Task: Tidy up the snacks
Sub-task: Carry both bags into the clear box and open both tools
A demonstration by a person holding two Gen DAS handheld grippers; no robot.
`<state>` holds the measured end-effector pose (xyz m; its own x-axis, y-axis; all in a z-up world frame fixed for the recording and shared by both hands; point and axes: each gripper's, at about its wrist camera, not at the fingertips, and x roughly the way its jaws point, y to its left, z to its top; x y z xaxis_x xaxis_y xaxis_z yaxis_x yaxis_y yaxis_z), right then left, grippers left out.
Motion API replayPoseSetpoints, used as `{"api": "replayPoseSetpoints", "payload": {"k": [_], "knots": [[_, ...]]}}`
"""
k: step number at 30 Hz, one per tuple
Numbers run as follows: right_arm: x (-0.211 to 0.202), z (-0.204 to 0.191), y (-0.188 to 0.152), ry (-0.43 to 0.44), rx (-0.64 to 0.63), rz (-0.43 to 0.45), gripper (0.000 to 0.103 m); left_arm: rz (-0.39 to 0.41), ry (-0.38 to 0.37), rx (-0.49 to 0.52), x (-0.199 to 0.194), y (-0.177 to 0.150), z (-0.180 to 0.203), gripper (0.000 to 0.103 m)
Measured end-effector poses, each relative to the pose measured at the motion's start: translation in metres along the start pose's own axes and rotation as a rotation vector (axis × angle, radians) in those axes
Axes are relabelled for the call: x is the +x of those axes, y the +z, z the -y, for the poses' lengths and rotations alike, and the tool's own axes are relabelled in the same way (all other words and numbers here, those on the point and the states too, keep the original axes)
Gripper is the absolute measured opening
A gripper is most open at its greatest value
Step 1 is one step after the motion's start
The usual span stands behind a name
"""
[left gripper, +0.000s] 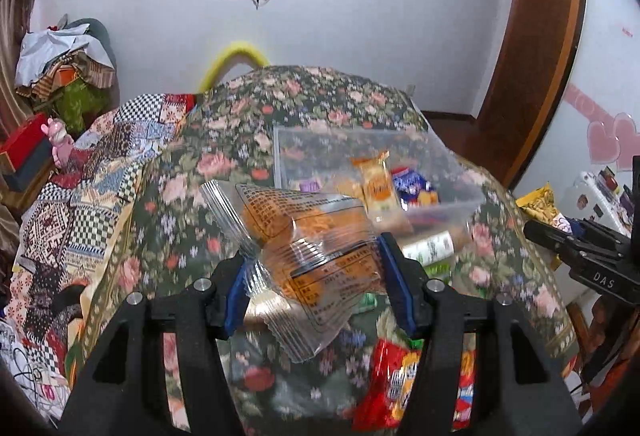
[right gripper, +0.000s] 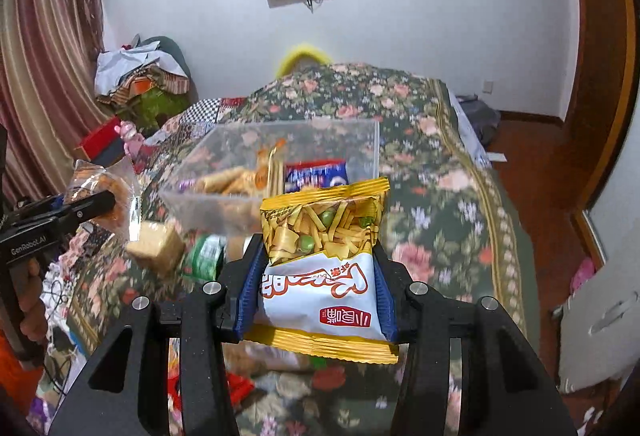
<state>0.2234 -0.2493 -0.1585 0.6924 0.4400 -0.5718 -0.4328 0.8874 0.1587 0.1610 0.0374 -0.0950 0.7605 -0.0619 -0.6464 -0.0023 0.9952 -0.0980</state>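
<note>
My left gripper [left gripper: 316, 276] is shut on a clear packet of orange snacks [left gripper: 308, 244], held above the flowered bedspread, short of a clear plastic bin [left gripper: 460, 202] that holds several snack packs. My right gripper [right gripper: 320, 276] is shut on a yellow and white snack bag [right gripper: 324, 260], held just in front of the same bin [right gripper: 372, 140]. The left gripper [right gripper: 92, 206] with its clear packet [right gripper: 106, 192] shows at the left of the right wrist view. The right gripper [left gripper: 560, 240] shows at the right edge of the left wrist view.
Loose snacks lie on the bedspread: a red packet [left gripper: 394, 384], a green and white roll [right gripper: 206, 256], a beige packet [right gripper: 156, 246]. A patchwork quilt [left gripper: 80, 204] and piled clutter [left gripper: 64, 68] lie to the left. A wooden door frame [left gripper: 540, 48] stands at the right.
</note>
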Motion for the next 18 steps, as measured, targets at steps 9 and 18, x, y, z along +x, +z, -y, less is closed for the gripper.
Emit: {"api": "replayPoseSetpoints", "payload": {"k": [9,18], "knots": [[0.02,-0.001,0.031,0.019,-0.008,0.039,0.045,0.029,-0.008,-0.011,0.021,0.034,0.0,0.058],[0.058,-0.005,0.052,0.043,-0.006,0.014,0.045,-0.005,-0.014,-0.011,0.065,0.052,0.006,0.058]]}}
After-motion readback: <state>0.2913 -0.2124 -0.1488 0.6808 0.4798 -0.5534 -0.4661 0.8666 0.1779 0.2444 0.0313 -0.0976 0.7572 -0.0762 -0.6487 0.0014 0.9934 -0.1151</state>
